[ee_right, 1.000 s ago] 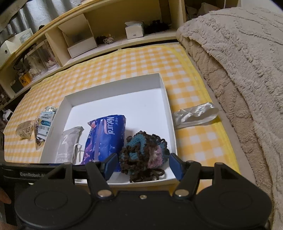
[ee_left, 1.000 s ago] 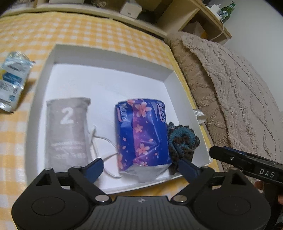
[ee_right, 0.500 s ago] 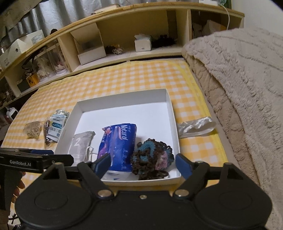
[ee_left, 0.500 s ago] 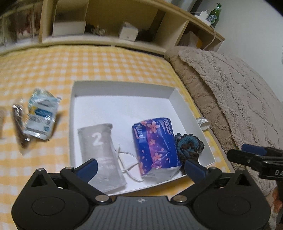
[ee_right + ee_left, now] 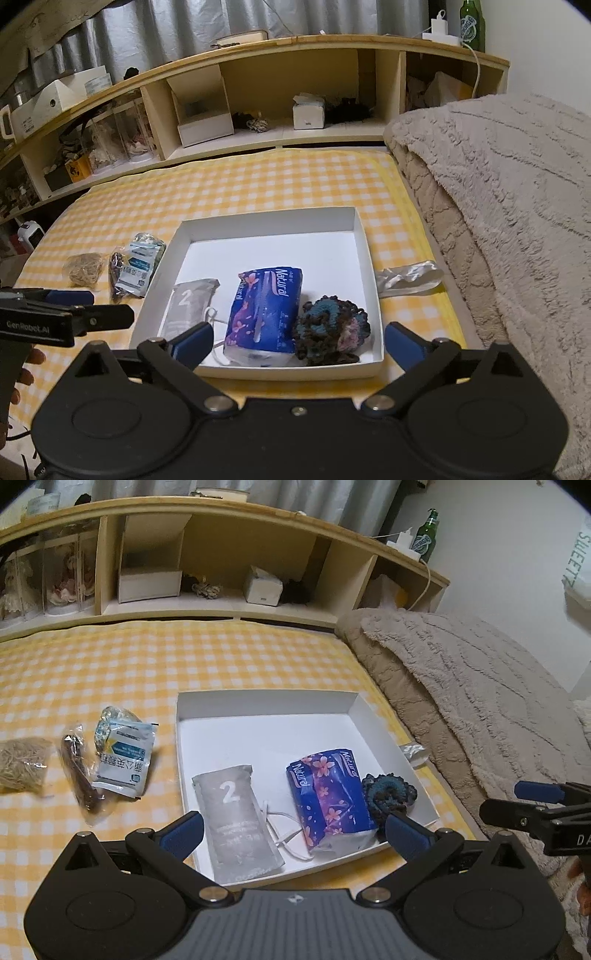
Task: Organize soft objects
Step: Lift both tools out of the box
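Your left gripper (image 5: pixel 293 830) is spread wide with nothing between its fingers, and your right gripper (image 5: pixel 299 341) is opening with nothing in it either, so you look to be between pickups. The white tray (image 5: pixel 258 701) on the checked sheet holds 3 soft things along its near edge: the grey pouch (image 5: pixel 236 808) marked 2, the blue tissue pack (image 5: pixel 328 794) beside it, and the crocheted ball (image 5: pixel 330 328) just right of that. Left of the tray lie 3 more: the white sachet (image 5: pixel 123 760), the dark wrapped packet (image 5: pixel 79 775) touching it, and the bag of rubber bands (image 5: pixel 22 764) further out. Your next move, I'd judge, is the left gripper swinging out to the sachet; pinch it low, because the packet underneath may drag along.
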